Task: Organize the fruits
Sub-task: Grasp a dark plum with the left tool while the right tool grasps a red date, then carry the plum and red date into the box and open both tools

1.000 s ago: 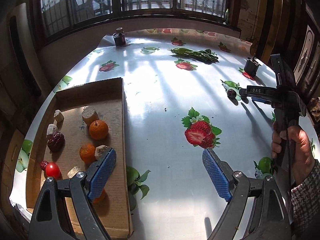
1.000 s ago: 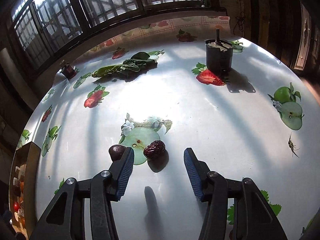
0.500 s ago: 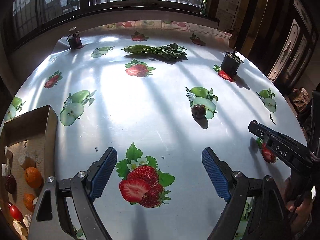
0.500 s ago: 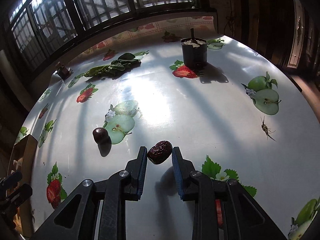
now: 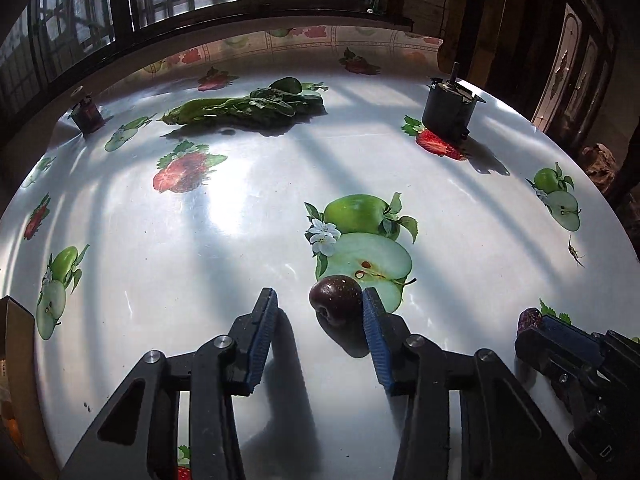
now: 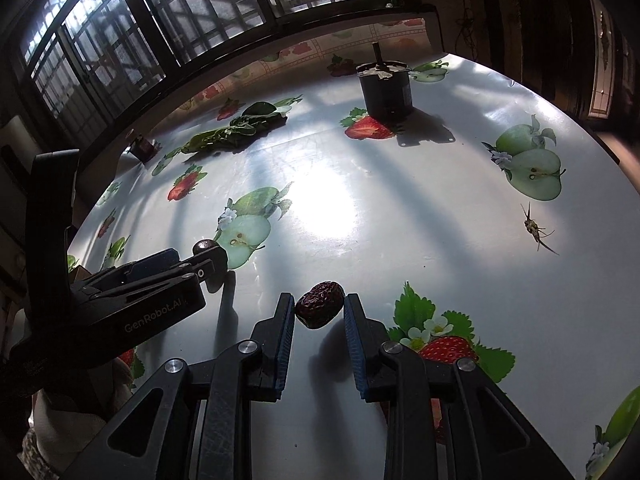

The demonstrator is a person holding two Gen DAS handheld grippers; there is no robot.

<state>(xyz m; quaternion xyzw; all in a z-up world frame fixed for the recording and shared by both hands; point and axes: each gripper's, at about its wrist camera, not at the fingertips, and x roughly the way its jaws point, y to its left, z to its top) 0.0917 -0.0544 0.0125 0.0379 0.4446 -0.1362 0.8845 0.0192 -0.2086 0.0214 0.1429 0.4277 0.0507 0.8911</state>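
Note:
A wrinkled dark red date (image 6: 319,305) is held off the table between the pads of my right gripper (image 6: 319,312), which is shut on it; the date's tip also shows in the left wrist view (image 5: 529,319). A round dark plum (image 5: 335,305) sits on the table between the fingers of my left gripper (image 5: 318,320), which is open. The plum touches the right pad, and a gap remains on the left. The plum also shows in the right wrist view (image 6: 205,246). The cardboard box corner (image 5: 14,340) is at the far left.
The table has a glossy fruit-print cloth (image 5: 224,216). A bunch of leafy greens (image 5: 248,106) lies at the back. A dark can (image 5: 447,110) stands at the back right, a small dark jar (image 5: 86,114) at the back left. An insect (image 6: 534,226) sits near the right edge.
My left gripper swung away from the box to the plum and now straddles it, its fingers narrower. My right gripper closed on the date and lifted it.

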